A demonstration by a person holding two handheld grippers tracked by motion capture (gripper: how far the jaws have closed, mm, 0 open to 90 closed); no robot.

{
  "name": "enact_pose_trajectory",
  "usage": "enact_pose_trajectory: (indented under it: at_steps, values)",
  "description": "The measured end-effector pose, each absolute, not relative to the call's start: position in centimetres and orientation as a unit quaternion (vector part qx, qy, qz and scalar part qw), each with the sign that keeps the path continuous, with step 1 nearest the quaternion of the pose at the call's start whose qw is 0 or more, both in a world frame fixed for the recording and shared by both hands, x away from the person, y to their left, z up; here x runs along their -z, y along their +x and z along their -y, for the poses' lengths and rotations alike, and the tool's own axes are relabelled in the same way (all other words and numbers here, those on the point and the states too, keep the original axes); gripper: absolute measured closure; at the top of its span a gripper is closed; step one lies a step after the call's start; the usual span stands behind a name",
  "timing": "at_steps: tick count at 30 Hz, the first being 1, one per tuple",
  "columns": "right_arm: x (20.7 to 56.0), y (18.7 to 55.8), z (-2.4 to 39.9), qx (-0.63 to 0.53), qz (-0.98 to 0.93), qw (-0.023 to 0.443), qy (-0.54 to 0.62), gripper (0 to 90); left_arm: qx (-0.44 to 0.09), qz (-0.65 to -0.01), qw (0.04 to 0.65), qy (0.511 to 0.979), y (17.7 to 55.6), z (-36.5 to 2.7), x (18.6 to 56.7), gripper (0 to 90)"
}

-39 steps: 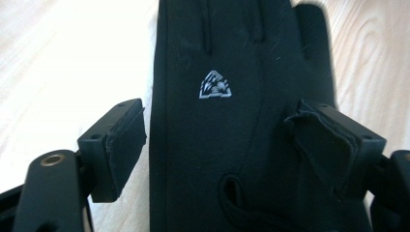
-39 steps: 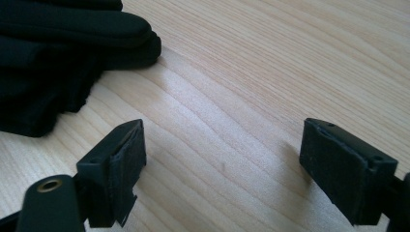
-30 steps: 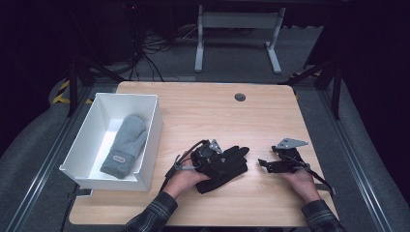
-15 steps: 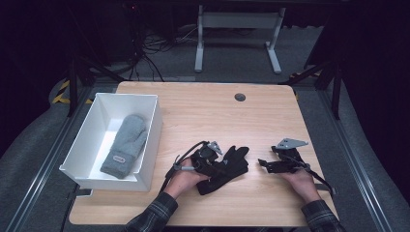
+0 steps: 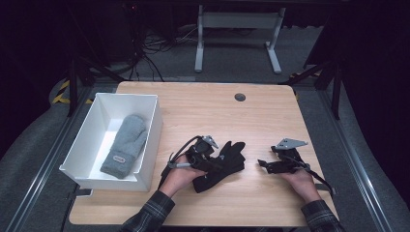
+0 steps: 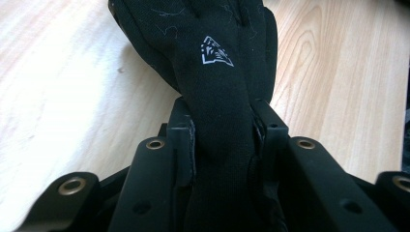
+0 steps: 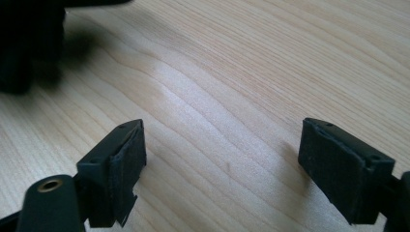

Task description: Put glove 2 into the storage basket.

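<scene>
Black glove (image 5: 220, 165) lies on the wooden table (image 5: 203, 104), toward the near edge and a little left of the middle, as the high view gives it. The left gripper (image 5: 209, 153) sits over its wrist end, with the glove's fingers spreading away toward the table's right side. The right gripper (image 5: 263, 164) rests on the wood nearer the right edge, well apart from the glove, nothing between its jaws. A white bin (image 5: 150, 140) stands at the table's left edge with a grey mitten (image 5: 124, 145) lying inside it.

From the left gripper view, the glove (image 6: 212, 96) runs straight up between the two pads, and both of the gripper's fingers (image 6: 181, 145) press into the fabric, pinching it narrow there. The jaws have just been closing and now stand clamped on the glove. A small white logo shows on the cloth just beyond the pads, and the rest of the glove lies on the wood.

From the right gripper view, the right gripper (image 7: 222, 159) has its jaws standing wide apart over bare wood, its fingers (image 7: 123, 159) touching nothing between them. A dark blurred shape at the top left corner is the glove (image 7: 29, 48), well clear of the pads.
</scene>
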State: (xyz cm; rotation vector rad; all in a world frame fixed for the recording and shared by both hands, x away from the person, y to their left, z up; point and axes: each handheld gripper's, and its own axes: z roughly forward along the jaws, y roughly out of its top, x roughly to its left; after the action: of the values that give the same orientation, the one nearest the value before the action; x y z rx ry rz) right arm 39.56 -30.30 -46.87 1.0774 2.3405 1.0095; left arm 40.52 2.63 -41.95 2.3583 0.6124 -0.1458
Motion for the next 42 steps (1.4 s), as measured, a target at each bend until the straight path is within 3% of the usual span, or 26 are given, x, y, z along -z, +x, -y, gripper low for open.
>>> enact_pose_trajectory:
  at_steps: [26, 42]
  values:
    - [46.9, 39.5, 30.3, -0.358, -0.832, 0.184, 0.381, 16.5, -0.011, -0.283, 0.385, 0.879, 41.1, -8.6, 29.6, 68.3]
    - [46.9, 39.6, 30.3, -0.359, -0.832, 0.184, 0.381, 16.5, -0.063, -0.345, 0.395, 0.849, 41.3, -16.4, 26.2, 68.5]
